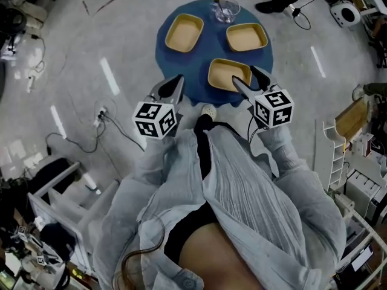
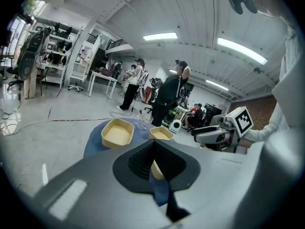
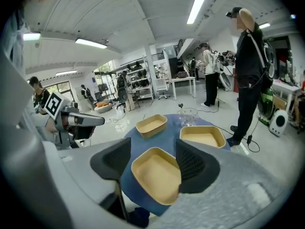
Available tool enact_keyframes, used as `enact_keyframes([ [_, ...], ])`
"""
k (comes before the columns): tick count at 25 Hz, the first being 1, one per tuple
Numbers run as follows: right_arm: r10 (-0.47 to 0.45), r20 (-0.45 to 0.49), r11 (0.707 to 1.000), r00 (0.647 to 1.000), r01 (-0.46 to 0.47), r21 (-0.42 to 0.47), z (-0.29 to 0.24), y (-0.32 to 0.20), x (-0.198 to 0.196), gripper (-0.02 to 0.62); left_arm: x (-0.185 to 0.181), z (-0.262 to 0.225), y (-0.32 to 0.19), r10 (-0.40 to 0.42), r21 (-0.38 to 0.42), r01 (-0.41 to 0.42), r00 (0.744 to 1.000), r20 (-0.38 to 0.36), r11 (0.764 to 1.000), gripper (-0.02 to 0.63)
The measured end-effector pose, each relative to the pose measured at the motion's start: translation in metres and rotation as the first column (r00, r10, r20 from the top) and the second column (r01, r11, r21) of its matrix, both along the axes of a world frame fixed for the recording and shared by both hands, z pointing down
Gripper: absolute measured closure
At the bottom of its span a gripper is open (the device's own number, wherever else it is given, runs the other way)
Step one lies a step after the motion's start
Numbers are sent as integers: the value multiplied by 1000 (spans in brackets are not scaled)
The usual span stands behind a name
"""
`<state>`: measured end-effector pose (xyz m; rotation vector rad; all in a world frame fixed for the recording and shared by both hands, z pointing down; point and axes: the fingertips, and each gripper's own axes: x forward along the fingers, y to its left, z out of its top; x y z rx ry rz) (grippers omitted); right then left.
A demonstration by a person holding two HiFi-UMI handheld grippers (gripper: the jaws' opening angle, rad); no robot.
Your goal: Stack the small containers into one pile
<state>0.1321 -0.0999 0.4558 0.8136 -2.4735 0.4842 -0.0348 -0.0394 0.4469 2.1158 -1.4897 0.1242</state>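
Three tan containers sit well apart on the round blue bench (image 1: 205, 48): the upper-left container (image 1: 184, 32), the upper-right container (image 1: 247, 36) and the nearest container (image 1: 228, 72) by the lower rim. The right tongs (image 1: 245, 76) gape wide, framing the nearest container's edge. The left tongs (image 1: 179, 78), tips together and empty, hover at the lower-left rim.

You're in a lab-like workshop: equipment racks (image 2: 59, 51) at the upper left, cables (image 2: 68, 119) trailing across the bare floor (image 2: 43, 104), strip lights (image 2: 160, 36) overhead, people (image 2: 170, 99) standing about.
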Motion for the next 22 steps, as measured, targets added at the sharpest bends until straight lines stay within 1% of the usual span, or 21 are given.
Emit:
enact_keyframes([
  [4, -108, -87, 992, 990, 113, 47, 10, -22, 3, 302, 4, 7, -6, -13, -17, 13, 1000, 6, 1000, 592],
  [6, -152, -125, 986, 981, 159, 51, 17, -33, 4, 296, 5, 12, -10, -18, -23, 19, 1000, 14, 1000, 591],
  [9, -229, -170, 972, 959, 234, 13, 33, -41, 6, 293, 7, 21, -13, -24, -37, 25, 999, 28, 999, 592],
  [14, -353, -242, 935, 904, 351, -52, 62, -40, 7, 291, 10, 39, -15, -28, -83, 33, 998, 52, 996, 591],
  [16, -406, -279, 913, 870, 403, -73, 74, -39, 8, 293, 11, 46, -20, -30, -98, 36, 998, 60, 995, 591],
  [18, -466, -324, 882, 823, 462, -96, 86, -37, 8, 292, 11, 51, -25, -33, -106, 39, 998, 59, 994, 592],
  [19, -498, -348, 863, 794, 493, -110, 91, -35, 7, 305, 12, 53, -26, -30, -111, 36, 998, 55, 993, 592],
  [22, -578, -427, 805, 696, 574, -154, 104, -32, 7, 311, 15, 59, -26, -7, -129, 13, 999, 48, 992, 591],
])
